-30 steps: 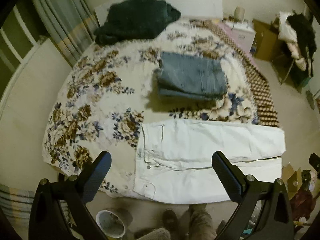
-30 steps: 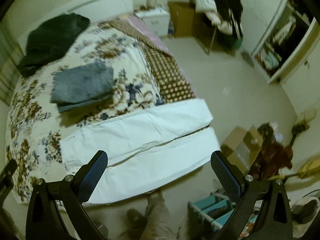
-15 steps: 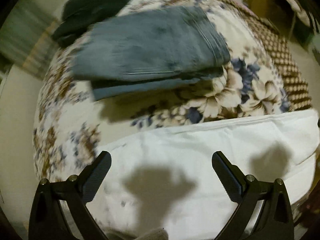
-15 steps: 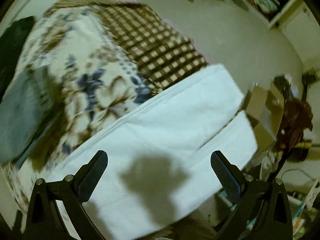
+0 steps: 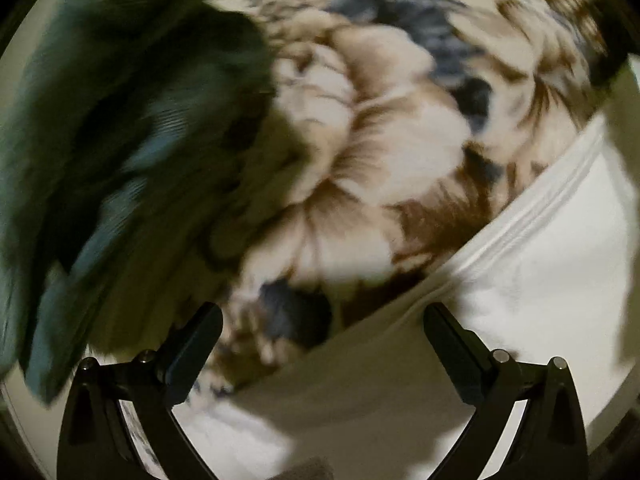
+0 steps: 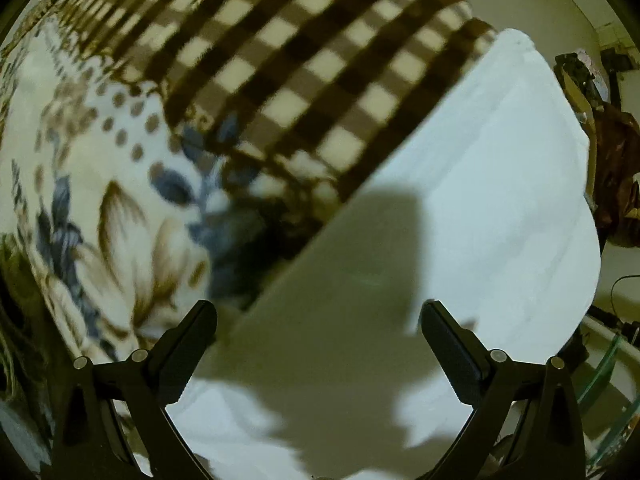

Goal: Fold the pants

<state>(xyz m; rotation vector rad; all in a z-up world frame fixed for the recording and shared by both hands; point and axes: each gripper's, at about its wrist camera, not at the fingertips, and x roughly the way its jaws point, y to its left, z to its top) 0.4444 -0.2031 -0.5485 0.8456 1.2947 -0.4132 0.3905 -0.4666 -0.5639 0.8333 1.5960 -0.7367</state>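
Your left gripper (image 5: 322,334) hangs close over the bed with its jaws spread wide and nothing between them. At the far left of its view lies a blurred heap of blue-grey folded cloth (image 5: 100,160) on the flowered blanket (image 5: 360,152). The white pants (image 5: 500,320) fill the lower right of that view; their far edge with its seam runs diagonally from below the left finger up toward the right. The gripper's shadow falls on the white cloth, though you cannot tell whether the fingers touch it.

Your right gripper (image 6: 318,330) also has its jaws spread wide and empty. In its view the flowered blanket (image 6: 80,200) is on the left, the brown checked border (image 6: 300,80) is in the upper middle, and the white pants (image 6: 480,220) stretch to the right, where the leg end reaches the edge of the bed. Dim clutter (image 6: 616,168) sits on the floor beyond.
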